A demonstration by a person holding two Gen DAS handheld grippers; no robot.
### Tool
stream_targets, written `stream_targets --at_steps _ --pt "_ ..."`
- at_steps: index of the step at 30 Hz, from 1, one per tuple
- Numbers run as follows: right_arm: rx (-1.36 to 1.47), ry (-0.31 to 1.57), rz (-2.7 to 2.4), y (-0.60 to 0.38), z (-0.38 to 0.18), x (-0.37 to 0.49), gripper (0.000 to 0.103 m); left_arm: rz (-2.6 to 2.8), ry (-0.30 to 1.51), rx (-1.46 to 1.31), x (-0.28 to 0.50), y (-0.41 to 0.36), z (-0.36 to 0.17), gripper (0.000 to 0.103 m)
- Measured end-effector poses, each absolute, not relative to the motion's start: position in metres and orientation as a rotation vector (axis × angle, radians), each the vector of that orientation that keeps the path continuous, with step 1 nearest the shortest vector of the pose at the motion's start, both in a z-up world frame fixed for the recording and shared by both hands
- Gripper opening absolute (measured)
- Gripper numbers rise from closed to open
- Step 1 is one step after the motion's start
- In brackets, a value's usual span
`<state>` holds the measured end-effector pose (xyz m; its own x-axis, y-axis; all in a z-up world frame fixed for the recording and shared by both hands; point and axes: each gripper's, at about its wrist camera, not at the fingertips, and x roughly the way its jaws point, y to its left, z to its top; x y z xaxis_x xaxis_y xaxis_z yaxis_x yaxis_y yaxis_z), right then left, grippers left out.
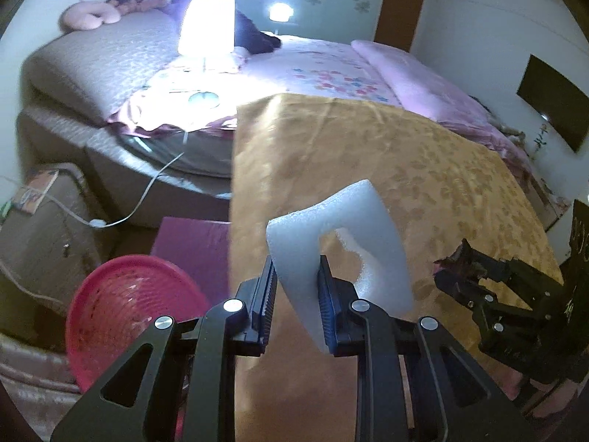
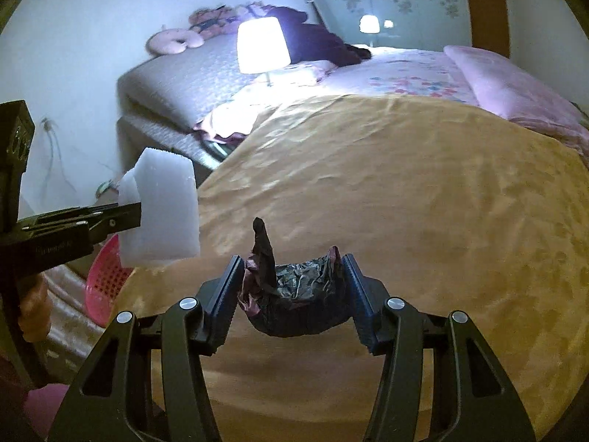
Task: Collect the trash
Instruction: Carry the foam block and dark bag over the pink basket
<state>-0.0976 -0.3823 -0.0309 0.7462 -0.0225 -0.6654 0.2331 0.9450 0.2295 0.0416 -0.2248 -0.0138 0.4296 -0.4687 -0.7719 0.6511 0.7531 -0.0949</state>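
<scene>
My left gripper [image 1: 297, 287] is shut on a white foam piece [image 1: 342, 243] and holds it above the left edge of the table with the gold cloth [image 1: 423, 184]. The foam also shows in the right wrist view [image 2: 162, 210], with the left gripper [image 2: 138, 213] clamped on it. My right gripper [image 2: 292, 291] is shut on a crumpled dark plastic bag [image 2: 294, 294] above the gold cloth [image 2: 405, 202]. In the left wrist view the right gripper [image 1: 454, 269] sits at the right with dark plastic at its tips. A pink mesh basket [image 1: 125, 313] stands on the floor, below and left of the foam.
A bed [image 1: 331, 66] with pink bedding lies beyond the table, and a lit lamp [image 1: 206, 25] stands on it. A purple box [image 1: 195, 246] sits by the basket. A white cable [image 1: 147, 191] runs across the floor. The basket also shows in the right wrist view [image 2: 105, 280].
</scene>
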Motion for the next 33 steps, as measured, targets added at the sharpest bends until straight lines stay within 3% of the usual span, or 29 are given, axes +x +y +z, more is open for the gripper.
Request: stream_targets --at_steps 20,33 --pt "0.246 0.783 0.089 -0.293 -0.025 -0.032 0.052 -0.475 0.901 0.145 0.064 -0.109 -0.025 0.021" --pt "0.230 0.858 0.245 -0.238 -0.027 0.021 0.052 -0.302 1.019 0.136 0.093 -0.060 -0.068 0.021"
